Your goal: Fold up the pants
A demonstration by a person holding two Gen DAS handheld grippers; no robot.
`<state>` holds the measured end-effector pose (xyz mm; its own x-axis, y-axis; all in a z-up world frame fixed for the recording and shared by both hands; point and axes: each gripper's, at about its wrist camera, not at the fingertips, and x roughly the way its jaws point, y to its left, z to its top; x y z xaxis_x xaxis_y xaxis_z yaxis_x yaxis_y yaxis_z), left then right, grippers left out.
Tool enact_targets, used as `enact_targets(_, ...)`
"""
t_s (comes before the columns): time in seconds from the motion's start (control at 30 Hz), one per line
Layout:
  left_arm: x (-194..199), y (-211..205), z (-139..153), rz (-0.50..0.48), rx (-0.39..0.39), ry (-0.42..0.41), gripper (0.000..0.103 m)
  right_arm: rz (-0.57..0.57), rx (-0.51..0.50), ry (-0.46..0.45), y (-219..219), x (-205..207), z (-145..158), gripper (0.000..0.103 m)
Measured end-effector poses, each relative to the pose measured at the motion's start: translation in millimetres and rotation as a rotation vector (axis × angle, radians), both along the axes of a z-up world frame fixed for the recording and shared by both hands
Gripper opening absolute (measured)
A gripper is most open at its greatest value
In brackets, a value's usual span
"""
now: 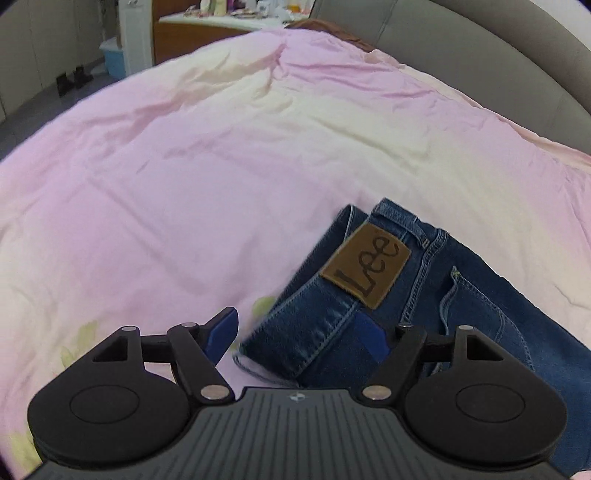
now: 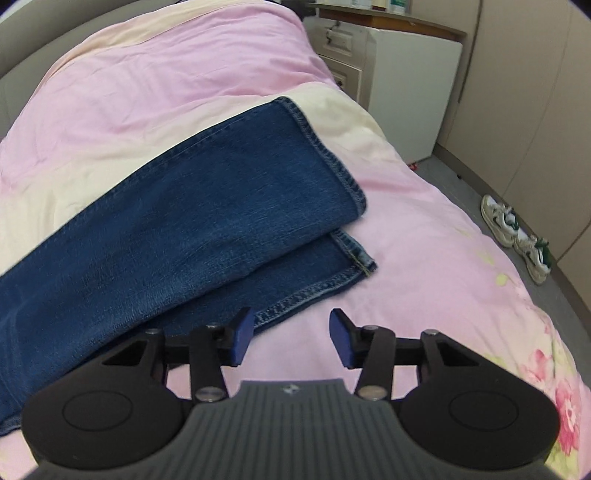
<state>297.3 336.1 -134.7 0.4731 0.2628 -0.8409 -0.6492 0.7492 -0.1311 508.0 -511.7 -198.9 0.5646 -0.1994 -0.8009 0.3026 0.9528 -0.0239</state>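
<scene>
Blue jeans (image 1: 424, 295) lie on a pink and cream duvet (image 1: 184, 166), and the left wrist view shows the waistband with its brown leather patch (image 1: 365, 271). My left gripper (image 1: 295, 336) is open just above the waist end. Its right pad (image 1: 371, 338) is over the denim and its left pad (image 1: 221, 336) over the duvet. The right wrist view shows the two legs (image 2: 184, 206) stacked, their hems (image 2: 332, 166) slightly offset. My right gripper (image 2: 291, 338) is open beside the lower hem, with only duvet between its pads.
A grey padded headboard (image 1: 498, 55) curves behind the bed. A wooden desk (image 1: 207, 26) and a blue bin (image 1: 110, 59) stand beyond the far edge. A white cabinet (image 2: 406, 92) and a pair of white sneakers (image 2: 517, 236) are on the floor beside the bed.
</scene>
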Motion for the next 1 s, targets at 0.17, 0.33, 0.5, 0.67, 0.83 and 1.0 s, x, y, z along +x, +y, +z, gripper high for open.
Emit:
enact_targets(0.17, 41.1, 16.4, 7.9, -0.175, -0.028, -0.031, 0.086, 0.057, -0.078, -0.018, 13.6, 8.9, -6.2, 0.043)
enact_targets(0.33, 83.0, 21.0, -6.1, -0.225, -0.037, -0.088, 0.088, 0.085, -0.139, 0.009, 30.5, 18.5, -9.6, 0.043)
enact_targets(0.5, 124.7, 18.2, -26.0, -0.316, 0.015, -0.050, 0.089, 0.094, -0.203, 0.058, 51.1, 28.9, -13.9, 0.042)
enact_targets(0.67, 141.0, 19.4, -51.2, -0.371, -0.015, -0.018, 0.088, 0.113, -0.254, 0.090, 66.7, 37.3, -18.1, 0.042)
enact_targets(0.83, 138.5, 14.8, -55.4, -0.404, -0.032, -0.056, 0.053, 0.112, -0.302, 0.120, 77.8, 44.9, -23.3, 0.042)
enact_targets(1.0, 131.4, -30.1, -33.9, -0.387, 0.160, -0.023, 0.029, 0.104, -0.320, 0.129, 81.0, 45.2, -24.4, 0.042)
